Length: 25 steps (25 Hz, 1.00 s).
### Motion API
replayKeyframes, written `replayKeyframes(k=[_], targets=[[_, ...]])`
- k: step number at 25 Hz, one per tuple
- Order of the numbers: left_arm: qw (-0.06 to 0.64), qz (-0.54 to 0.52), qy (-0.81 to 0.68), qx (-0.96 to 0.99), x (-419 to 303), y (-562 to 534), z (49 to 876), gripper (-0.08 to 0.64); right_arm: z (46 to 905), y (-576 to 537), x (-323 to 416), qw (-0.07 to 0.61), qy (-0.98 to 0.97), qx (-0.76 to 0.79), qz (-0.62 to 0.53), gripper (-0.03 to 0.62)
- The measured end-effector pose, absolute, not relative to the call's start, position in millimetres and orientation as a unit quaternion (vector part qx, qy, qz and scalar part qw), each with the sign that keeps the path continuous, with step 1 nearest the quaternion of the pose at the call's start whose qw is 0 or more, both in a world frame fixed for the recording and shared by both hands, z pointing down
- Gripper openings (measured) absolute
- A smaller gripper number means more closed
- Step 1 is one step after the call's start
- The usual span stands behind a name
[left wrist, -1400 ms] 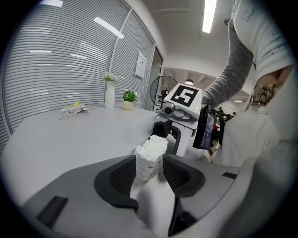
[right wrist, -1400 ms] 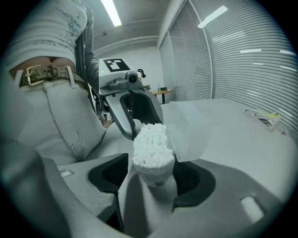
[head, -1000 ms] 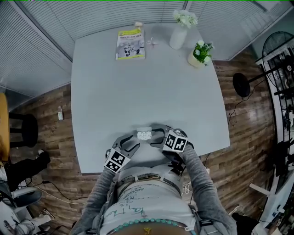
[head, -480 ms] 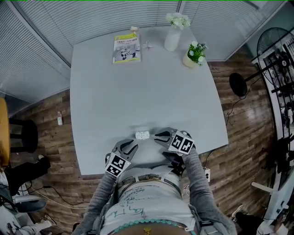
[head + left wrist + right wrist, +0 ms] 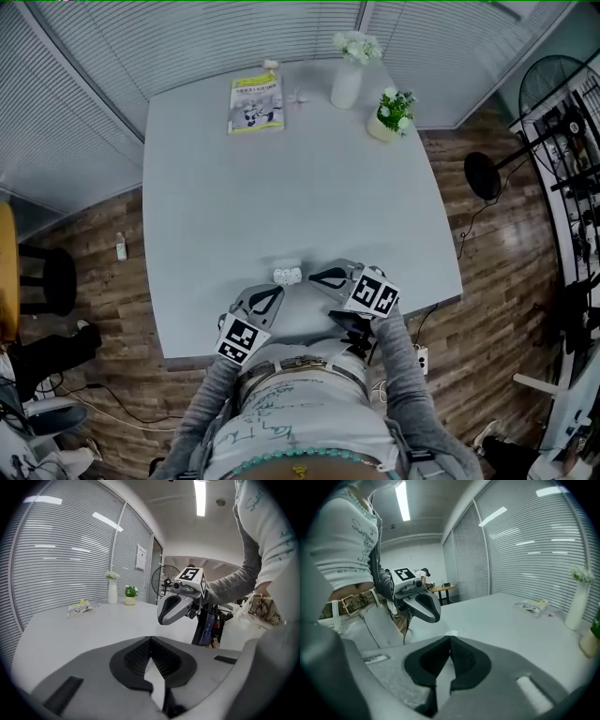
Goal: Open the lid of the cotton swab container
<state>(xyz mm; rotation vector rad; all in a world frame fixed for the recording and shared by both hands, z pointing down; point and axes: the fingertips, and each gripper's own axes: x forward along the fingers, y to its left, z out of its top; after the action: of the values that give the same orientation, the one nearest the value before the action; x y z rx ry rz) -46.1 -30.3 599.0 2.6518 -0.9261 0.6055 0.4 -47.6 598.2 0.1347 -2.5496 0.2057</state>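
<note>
Table point(image 5: 281, 178) edge: swab container point(image 5: 288, 276) between left gripper point(image 5: 277, 293) and right gripper point(image 5: 314, 277), jaws closed empty.

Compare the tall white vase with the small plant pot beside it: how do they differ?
The tall white vase is slim; the small pale plant pot is short and squat. The vase holds white flowers; the pot holds green leaves. Both stand upright near the far edge of the grey table.
</note>
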Motion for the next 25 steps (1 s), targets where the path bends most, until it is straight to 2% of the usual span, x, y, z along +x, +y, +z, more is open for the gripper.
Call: replayKeyframes(k=[12, 20, 25], targets=[[0.080, 0.130, -0.380, 0.912, -41.9, -56.5, 525.9, -0.002, 493.4, -54.5, -18.6, 0.165, -0.978, 0.127, -0.013, 0.002], [0.035, 0.077, -0.406, 0.910, -36.3, -65.1, 468.1, -0.002, 425.6, -51.7, -22.4, 0.066, -0.979, 0.189, -0.032, 0.002], [0.029, 0.054, -0.416, 0.907, -32.4, -64.4, 440.4, -0.002, 409.5, -54.5, -21.4, 0.040, -0.974, 0.221, -0.034, 0.002]])
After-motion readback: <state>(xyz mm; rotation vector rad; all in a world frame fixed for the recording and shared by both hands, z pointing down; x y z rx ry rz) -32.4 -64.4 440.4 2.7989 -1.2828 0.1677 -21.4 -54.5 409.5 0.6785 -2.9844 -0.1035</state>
